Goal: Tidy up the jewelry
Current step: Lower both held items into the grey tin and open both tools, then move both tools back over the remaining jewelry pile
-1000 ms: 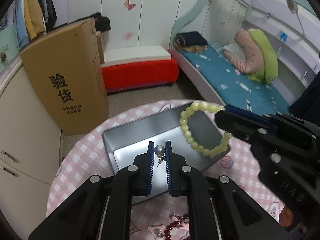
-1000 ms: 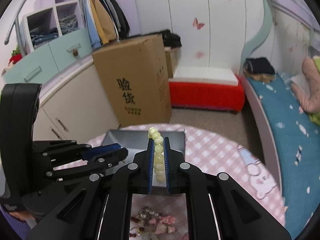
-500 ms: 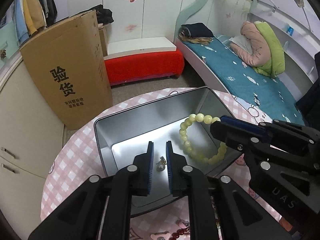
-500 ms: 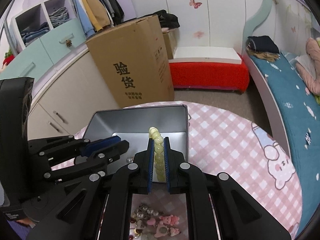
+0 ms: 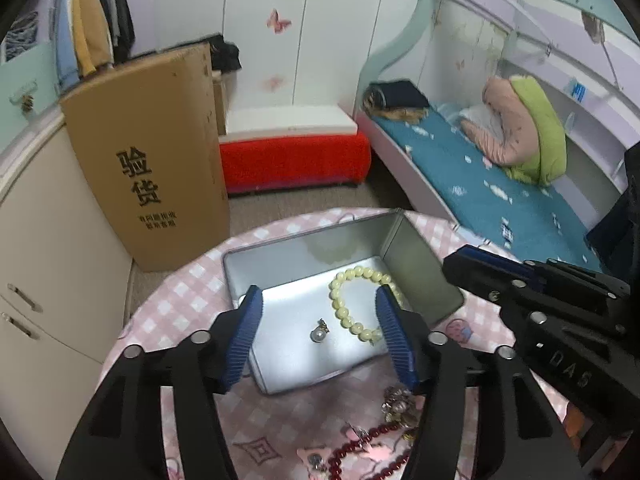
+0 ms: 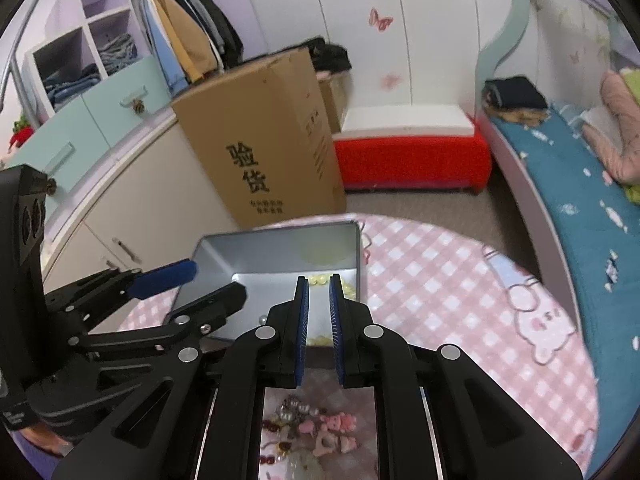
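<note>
Hovering over the metal tin (image 5: 420,268), your left gripper (image 5: 320,332) has its jaws opening wide with nothing pinched; the pearl earring (image 5: 319,333) lies loose on the tin floor between them, and the pale bead bracelet (image 5: 360,300) rests at its 2 o'clock. Your right gripper (image 6: 319,320) shows narrow jaws with a slim empty gap, nothing gripped. Loose pieces, red beads (image 5: 360,452) among them, wait on the pink checked tablecloth (image 6: 460,280) at the tin's 6 o'clock. Watch the risk: dragging either gripper back low could catch the near rim and tip or slide the tin, spilling what's sorted.
</note>
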`<state>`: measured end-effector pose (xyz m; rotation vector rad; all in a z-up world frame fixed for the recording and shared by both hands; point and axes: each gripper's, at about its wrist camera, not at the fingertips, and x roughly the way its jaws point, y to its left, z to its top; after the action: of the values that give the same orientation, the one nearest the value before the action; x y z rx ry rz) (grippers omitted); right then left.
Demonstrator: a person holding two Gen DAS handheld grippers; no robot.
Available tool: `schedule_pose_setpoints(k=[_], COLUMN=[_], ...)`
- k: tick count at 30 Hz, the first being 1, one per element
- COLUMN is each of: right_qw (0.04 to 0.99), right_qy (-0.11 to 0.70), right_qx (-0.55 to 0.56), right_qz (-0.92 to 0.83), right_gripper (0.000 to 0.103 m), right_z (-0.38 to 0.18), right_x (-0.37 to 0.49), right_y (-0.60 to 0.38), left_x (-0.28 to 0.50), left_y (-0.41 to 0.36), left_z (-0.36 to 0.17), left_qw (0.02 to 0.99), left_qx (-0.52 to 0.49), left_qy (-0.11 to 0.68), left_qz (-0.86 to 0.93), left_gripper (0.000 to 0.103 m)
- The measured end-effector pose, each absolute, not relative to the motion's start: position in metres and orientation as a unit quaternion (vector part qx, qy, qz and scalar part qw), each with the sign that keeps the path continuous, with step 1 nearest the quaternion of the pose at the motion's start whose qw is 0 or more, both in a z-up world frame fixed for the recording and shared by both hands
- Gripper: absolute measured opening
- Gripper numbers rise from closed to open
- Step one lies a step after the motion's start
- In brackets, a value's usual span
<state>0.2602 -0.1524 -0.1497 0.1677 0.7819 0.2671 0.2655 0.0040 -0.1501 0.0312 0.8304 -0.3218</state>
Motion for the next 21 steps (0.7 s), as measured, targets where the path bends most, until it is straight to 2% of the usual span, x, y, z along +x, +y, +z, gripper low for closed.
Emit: schedule_pose_setpoints(k=[2, 3, 4, 5, 6, 12, 21], right_qw=[0.919, 0.922, 0.924, 0.927, 0.930, 0.934, 0.921], right_qy=[0.367, 0.361, 0.357, 0.350, 0.342, 0.338, 0.373], right_qx=[0.077, 0.075, 0.074, 0.074, 0.073, 0.065, 0.056], right_qz=[0.125, 0.122, 0.120, 0.117, 0.114, 0.099, 0.093], right_gripper=[0.013, 0.019, 0.026, 0.044, 0.048, 0.050, 0.053], right_z=[-0.139, -0.135, -0.132, -0.128, -0.126, -0.126, -0.169], right_x=[0.247, 0.241, 0.235, 0.226, 0.217, 0.178, 0.147], right_y=[-0.156, -0.158, -0.160, -0.164, -0.167, -0.181, -0.180], left_x=[0.251, 0.241, 0.235, 0.227, 0.220, 0.174, 0.152], left_y=[0.007, 0.010, 0.012, 0.014, 0.017, 0.045, 0.061], left_z=[-0.138, -0.132, -0.128, -0.124, -0.121, -0.120, -0.157], left_qw=[0.911, 0.916, 0.920, 0.924, 0.928, 0.942, 0.928], left_qx=[0.011, 0.009, 0.009, 0.008, 0.008, -0.005, -0.008], left_qy=[0.383, 0.371, 0.363, 0.353, 0.346, 0.321, 0.364], left_qz=[-0.154, -0.151, -0.150, -0.146, -0.141, -0.098, -0.081], left_gripper=[0.065, 0.067, 0.072, 0.075, 0.075, 0.076, 0.076])
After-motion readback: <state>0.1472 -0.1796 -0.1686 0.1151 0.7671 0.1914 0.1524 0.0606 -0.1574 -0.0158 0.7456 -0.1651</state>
